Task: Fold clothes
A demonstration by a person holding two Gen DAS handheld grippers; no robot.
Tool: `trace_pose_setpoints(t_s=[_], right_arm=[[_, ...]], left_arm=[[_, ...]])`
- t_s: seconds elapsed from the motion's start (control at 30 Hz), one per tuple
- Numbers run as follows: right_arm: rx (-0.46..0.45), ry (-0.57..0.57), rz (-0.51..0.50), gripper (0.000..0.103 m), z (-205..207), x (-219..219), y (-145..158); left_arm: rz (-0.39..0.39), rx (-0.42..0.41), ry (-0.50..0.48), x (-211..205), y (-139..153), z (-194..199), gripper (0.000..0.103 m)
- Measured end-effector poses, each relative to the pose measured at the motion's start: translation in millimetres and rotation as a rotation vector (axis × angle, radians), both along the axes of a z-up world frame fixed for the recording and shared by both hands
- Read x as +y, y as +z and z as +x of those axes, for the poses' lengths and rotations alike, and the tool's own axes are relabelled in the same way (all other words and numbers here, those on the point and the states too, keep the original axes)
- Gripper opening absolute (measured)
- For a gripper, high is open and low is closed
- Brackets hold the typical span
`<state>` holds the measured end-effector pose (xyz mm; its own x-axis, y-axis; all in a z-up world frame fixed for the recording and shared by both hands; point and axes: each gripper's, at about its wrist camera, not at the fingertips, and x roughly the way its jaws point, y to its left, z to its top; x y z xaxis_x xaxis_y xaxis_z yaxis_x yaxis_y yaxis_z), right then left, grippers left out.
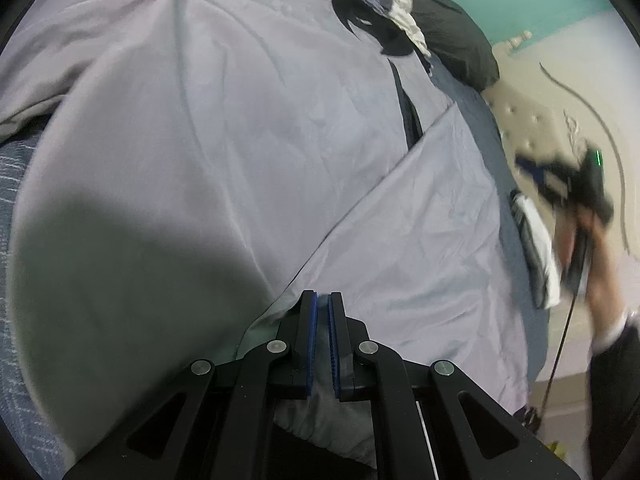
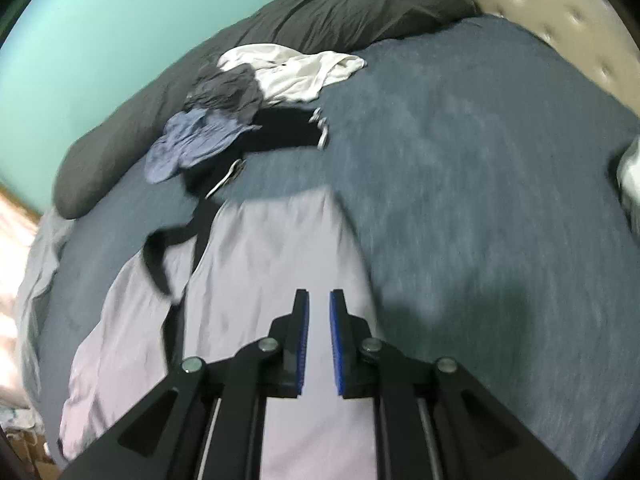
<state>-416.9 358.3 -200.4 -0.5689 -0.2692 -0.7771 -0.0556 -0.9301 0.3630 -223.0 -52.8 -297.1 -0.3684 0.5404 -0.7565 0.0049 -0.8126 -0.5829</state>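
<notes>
Blue-grey bedspread (image 2: 480,180) fills my frames. My left gripper (image 1: 322,300), bottom centre, pinches the lilac garment (image 1: 200,160) spread before it; my right gripper (image 2: 319,300) hangs slightly parted, empty.

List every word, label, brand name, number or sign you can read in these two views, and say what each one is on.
None: no readable text shows in either view.
The lavender garment, the blue bedspread, the dark pillow and the pile of clothes bear no visible print.
The white and dark item at the bed's edge is too blurred to show any marking.
</notes>
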Motion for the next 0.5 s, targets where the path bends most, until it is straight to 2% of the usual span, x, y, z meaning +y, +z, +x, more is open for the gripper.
trace_pose_setpoints(t_s=[0.17, 0.27, 0.4, 0.5], right_arm=[[-0.018, -0.02, -0.115, 0.015, 74, -1, -24], [-0.02, -0.044, -0.155, 0.015, 115, -1, -36], [0.022, -0.063, -0.224, 0.017, 154, 2, -39], [0.048, -0.053, -0.264, 0.028, 171, 1, -38]], left_arm=[[-0.07, 0.008, 0.007, -12, 19, 11, 0.006], [-0.063, -0.018, 0.008, -21, 21, 19, 0.007], [-0.082, -0.03, -0.005, -26, 26, 30, 0.01], [-0.104, -0.033, -0.025, -23, 30, 37, 0.014]])
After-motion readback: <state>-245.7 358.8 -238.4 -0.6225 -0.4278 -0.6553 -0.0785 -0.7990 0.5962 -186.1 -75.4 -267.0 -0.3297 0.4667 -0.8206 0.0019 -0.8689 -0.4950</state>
